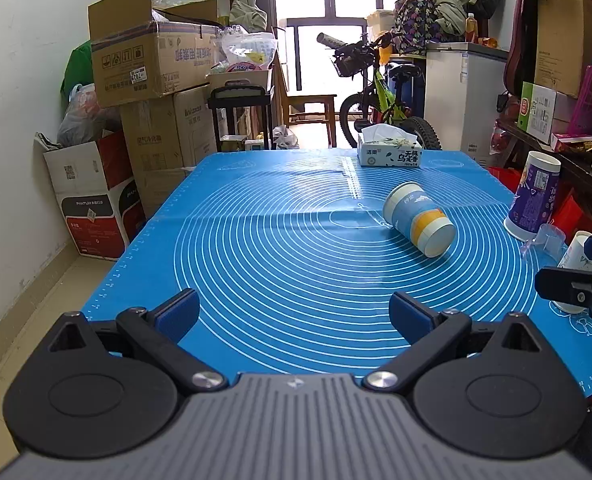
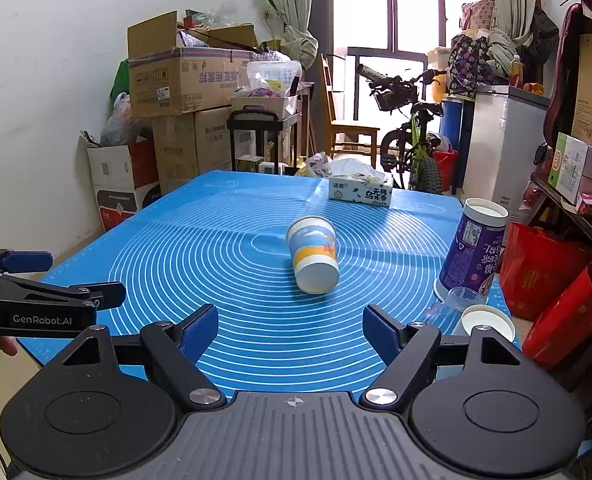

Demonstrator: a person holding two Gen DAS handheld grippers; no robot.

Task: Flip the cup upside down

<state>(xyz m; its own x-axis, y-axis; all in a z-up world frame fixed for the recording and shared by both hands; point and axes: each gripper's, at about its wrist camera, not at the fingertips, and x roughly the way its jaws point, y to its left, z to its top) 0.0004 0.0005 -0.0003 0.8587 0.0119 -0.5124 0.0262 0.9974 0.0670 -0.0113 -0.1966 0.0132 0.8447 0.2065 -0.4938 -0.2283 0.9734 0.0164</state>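
Both tools sit low at the near edge of the worktop (image 1: 143, 248), which is covered by a blue ringed mat. Left tool (image 1: 293, 312) has its fingers spread wide and holds nothing; right tool (image 2: 291, 330) is equally wide and touches nothing. Beyond them the cup (image 2: 314, 254) lies on its side near the middle of the mat's rings, base toward the cameras, mouth toward the tissue box (image 2: 360, 192) at the far edge. Right of the cup stands an inverted purple cup (image 2: 470, 254), with a small white cup (image 2: 486, 320) nearer the right tool.
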